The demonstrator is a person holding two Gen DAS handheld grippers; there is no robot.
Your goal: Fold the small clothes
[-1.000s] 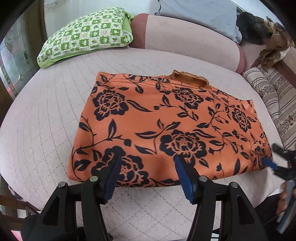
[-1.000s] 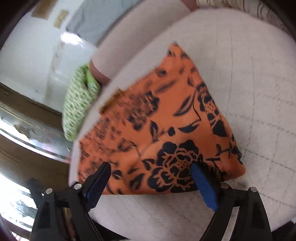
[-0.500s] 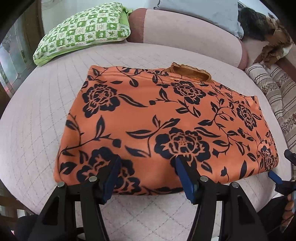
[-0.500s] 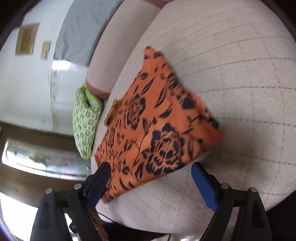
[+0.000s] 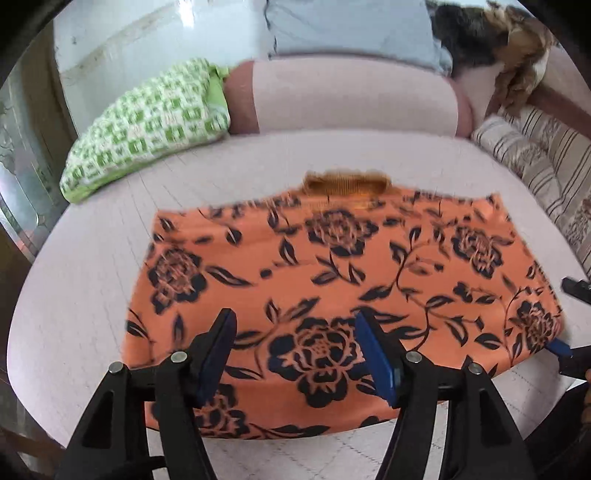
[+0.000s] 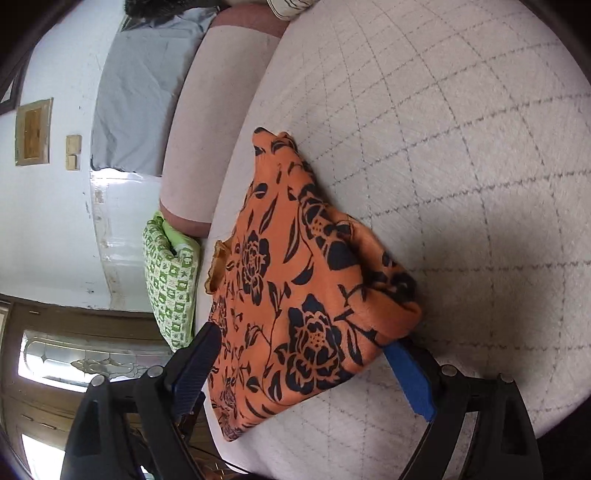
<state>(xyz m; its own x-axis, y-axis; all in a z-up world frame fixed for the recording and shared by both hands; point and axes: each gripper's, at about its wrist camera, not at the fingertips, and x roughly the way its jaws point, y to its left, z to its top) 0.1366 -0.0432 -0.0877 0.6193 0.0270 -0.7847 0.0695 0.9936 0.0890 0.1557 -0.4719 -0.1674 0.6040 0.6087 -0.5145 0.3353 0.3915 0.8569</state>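
An orange garment with black flowers (image 5: pixel 332 273) lies folded flat on the pale quilted bed (image 5: pixel 92 258). My left gripper (image 5: pixel 299 350) is open and hovers over the garment's near edge, its blue pads on either side of a flower. My right gripper (image 6: pixel 306 369) is open around the garment's near right corner (image 6: pixel 369 306), one pad under it, and that corner is lifted and bunched. The right gripper also shows at the right edge of the left wrist view (image 5: pixel 565 350).
A green checked pillow (image 5: pixel 147 122) lies at the back left, against a pink bolster (image 5: pixel 351 96). A grey-blue pillow (image 5: pixel 351 26) and a dark furry heap (image 5: pixel 495 33) lie behind. Striped fabric (image 5: pixel 546 166) lies at the right. The bed's front edge is just below the grippers.
My left gripper has moved forward over the garment's near edge. My right gripper has rolled sideways and closed in on the right corner, which now bunches up on its pad.
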